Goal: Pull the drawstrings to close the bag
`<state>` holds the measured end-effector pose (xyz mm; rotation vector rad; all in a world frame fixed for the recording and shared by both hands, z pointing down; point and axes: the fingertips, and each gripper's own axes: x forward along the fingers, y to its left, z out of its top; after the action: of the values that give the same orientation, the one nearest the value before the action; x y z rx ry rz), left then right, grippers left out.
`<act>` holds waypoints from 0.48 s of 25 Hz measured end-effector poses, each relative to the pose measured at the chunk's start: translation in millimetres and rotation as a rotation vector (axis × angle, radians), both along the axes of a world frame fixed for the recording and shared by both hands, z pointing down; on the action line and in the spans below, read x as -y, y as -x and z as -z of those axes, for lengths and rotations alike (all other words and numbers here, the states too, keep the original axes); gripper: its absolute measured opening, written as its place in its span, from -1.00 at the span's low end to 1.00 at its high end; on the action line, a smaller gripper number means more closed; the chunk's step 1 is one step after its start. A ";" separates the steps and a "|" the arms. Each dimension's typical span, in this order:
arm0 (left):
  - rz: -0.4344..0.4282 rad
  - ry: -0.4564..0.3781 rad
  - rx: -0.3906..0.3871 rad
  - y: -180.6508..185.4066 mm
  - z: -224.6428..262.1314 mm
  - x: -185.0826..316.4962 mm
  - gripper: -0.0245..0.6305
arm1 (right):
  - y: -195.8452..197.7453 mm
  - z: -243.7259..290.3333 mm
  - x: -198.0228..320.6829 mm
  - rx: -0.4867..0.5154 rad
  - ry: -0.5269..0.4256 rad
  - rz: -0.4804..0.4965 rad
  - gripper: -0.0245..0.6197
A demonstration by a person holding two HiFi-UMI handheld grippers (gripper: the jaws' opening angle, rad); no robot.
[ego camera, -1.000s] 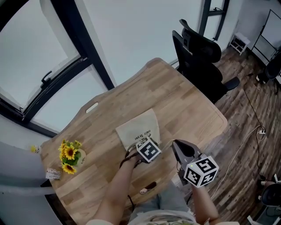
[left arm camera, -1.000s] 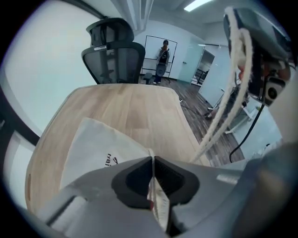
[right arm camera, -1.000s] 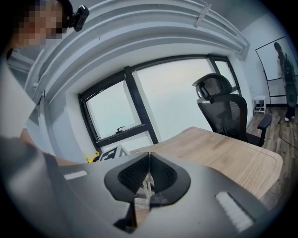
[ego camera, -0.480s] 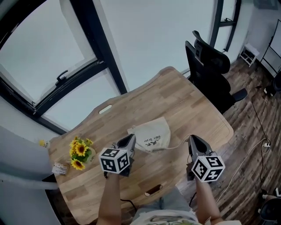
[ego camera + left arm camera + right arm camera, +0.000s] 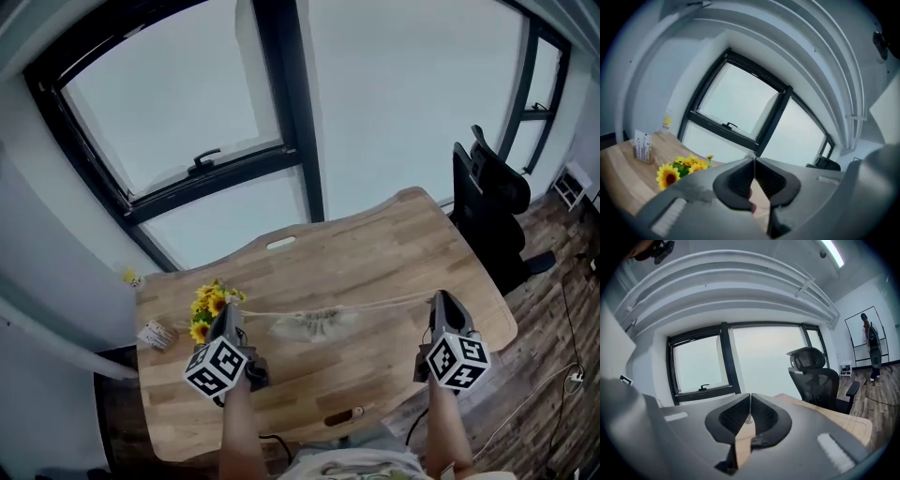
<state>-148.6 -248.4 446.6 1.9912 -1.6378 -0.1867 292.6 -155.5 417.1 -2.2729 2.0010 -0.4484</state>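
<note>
The beige cloth bag lies bunched and gathered in the middle of the wooden table. A thin drawstring runs taut from its left side to my left gripper. A second cord stretches right to my right gripper. The two grippers are far apart, one on each side of the bag. Both are shut on their cord ends. In the left gripper view the jaws meet tip to tip. In the right gripper view the jaws are also closed, with a pale bit of cord between them.
Sunflowers stand just behind the left gripper, with a small card holder to their left. A black office chair stands off the table's right end. A small object lies near the front edge. A large window fills the far wall.
Both grippers have moved apart, left and right, drawing the cords taut. The flat open bag has bunched into a narrow gathered shape. The head view has tilted up toward the window.
</note>
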 end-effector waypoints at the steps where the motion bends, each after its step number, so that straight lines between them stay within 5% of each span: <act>1: 0.027 -0.008 -0.016 11.1 3.7 -5.1 -0.88 | 4.7 2.0 3.5 0.003 -0.002 0.010 -0.89; 12: 0.120 -0.123 -0.053 64.7 52.8 -45.1 -0.88 | 35.8 9.3 20.9 0.018 -0.050 0.005 -0.89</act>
<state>-213.3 -203.4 393.8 1.9601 -1.7509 -0.3902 256.9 -176.3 407.8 -2.2276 1.9868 -0.4133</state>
